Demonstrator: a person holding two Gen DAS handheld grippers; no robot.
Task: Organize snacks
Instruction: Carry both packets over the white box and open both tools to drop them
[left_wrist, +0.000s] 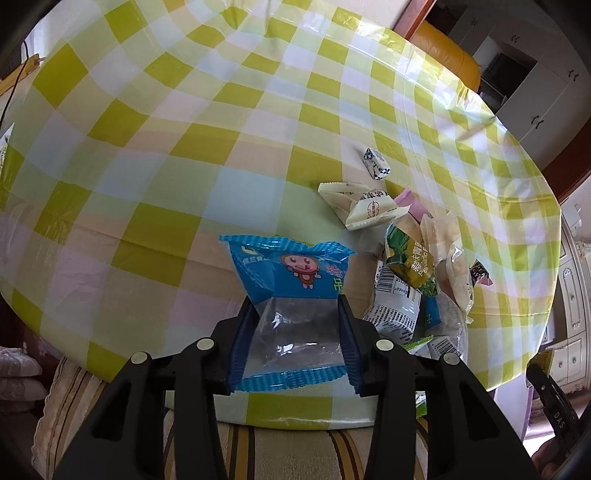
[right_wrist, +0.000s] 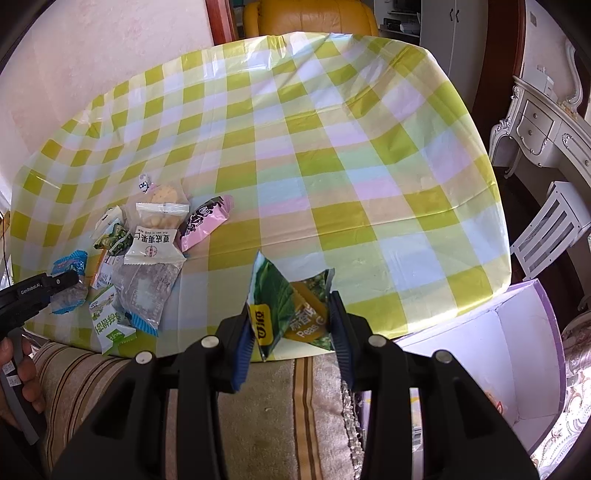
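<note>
The left gripper (left_wrist: 297, 334) has a blue snack packet (left_wrist: 291, 295) between its blue pads, which sit against the packet's clear lower half on both sides; jaws partly parted, clamped on the wrapper. The packet hangs above the near edge of the checked tablecloth (left_wrist: 207, 122). At three o'clock from it lies the snack pile (left_wrist: 417, 273): cream sachets, a green pea bag, barcode-printed wrappers. A small white-and-blue candy (left_wrist: 376, 163) sits apart at one o'clock of the pile.

Over in the right wrist view, the right gripper (right_wrist: 291, 328) pinches a green pea packet (right_wrist: 290, 306), crumpled between narrowly spaced pads, held over the table's near edge. The pile lies at nine o'clock from it, a pink packet (right_wrist: 205, 225) on its right fringe. A lilac box (right_wrist: 517, 354) stands open at four o'clock, beside the table. A striped cushion (right_wrist: 280, 406) shows below.
</note>
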